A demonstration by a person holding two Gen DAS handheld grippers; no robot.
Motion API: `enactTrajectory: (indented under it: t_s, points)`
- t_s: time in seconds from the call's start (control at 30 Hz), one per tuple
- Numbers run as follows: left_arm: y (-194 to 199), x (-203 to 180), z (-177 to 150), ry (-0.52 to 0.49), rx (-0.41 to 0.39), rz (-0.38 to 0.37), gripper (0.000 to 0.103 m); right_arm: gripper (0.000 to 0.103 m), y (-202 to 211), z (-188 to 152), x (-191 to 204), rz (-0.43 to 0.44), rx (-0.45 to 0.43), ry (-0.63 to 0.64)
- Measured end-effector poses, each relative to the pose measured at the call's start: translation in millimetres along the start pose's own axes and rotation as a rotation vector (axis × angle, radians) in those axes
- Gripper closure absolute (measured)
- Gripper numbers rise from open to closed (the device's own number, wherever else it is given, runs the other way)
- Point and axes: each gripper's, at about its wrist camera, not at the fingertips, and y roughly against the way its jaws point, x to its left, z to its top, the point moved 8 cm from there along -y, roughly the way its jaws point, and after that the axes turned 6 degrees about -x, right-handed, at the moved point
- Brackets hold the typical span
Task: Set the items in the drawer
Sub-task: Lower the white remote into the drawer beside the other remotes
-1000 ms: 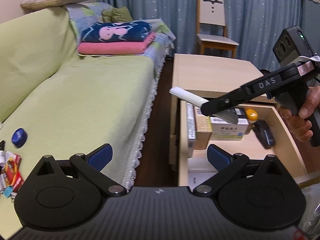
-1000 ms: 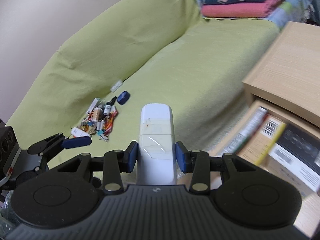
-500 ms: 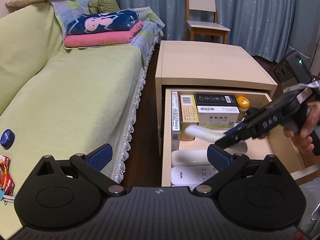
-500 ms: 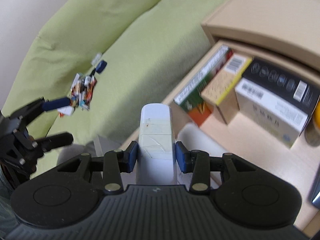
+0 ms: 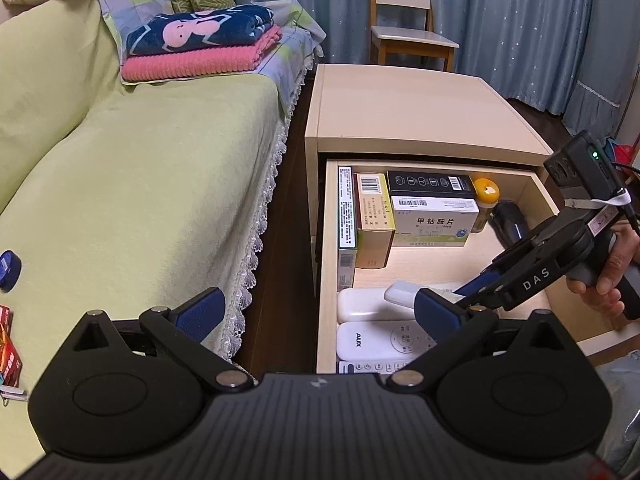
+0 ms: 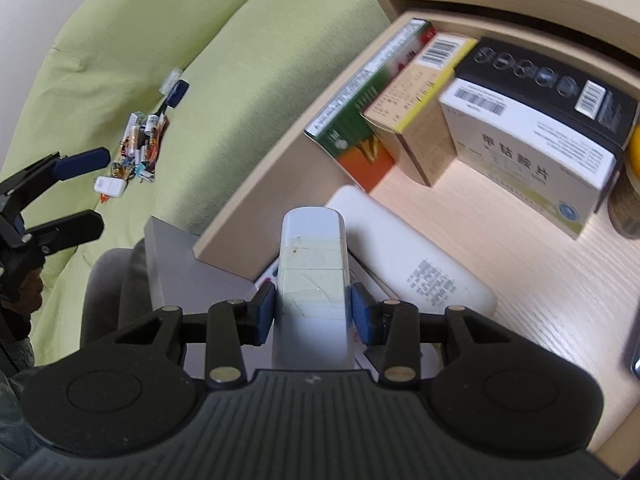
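The green sofa (image 5: 132, 184) runs along the left, with the open drawer (image 5: 528, 184) of the wooden nightstand (image 5: 400, 108) just beside it. Boxes (image 5: 434, 220) stand along the drawer's back. The left gripper (image 5: 316, 312) hangs over the gap between sofa and drawer, jaws wide with nothing in them. The right gripper (image 6: 312, 310) has its jaws closed on a white remote (image 6: 312, 264), held over the drawer's front left corner above another white remote (image 6: 412, 256). Its long axis runs along the fingers, its free end pointing toward the sofa side. Only the right wrist view shows a pile of small things (image 6: 140, 148) on the sofa, perhaps batteries. The left view alone shows the hand (image 5: 608, 268) holding the right gripper.
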Motion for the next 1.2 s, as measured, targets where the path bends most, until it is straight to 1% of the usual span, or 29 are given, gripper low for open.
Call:
enactTrajectory:
  t_s: [0.1,0.2,0.3,0.47,0.67,0.83,1.03,1.2]
  points:
    - [-2,-1,0,-0.002,0.002,-0.002,0.002,0.066,0,2,-9,-0.031,0.0,0.02]
    - [-2,0,0,-0.002,0.003,-0.001,0.002,0.066,0,10,-20,-0.079,0.002,0.061]
    - [-2,2,-1,0.002,0.003,0.0,0.002,0.066,-1,17,-32,-0.14,0.009,0.132]
    - [-4,4,-4,0.004,0.013,0.007,0.002,0.067,-9,25,-48,-0.216,0.042,0.255]
    - [-3,6,-5,0.007,0.015,0.011,0.002,0.067,-15,31,-48,-0.24,0.069,0.399]
    - [-1,7,-7,0.008,0.014,0.011,0.002,0.067,-22,31,-50,-0.245,0.117,0.517]
    - [-1,9,-8,0.014,0.017,0.017,0.002,0.067,-22,31,-47,-0.228,0.128,0.567]
    - [-1,9,-9,0.015,0.018,0.019,0.002,0.067,-21,31,-44,-0.245,0.109,0.554]
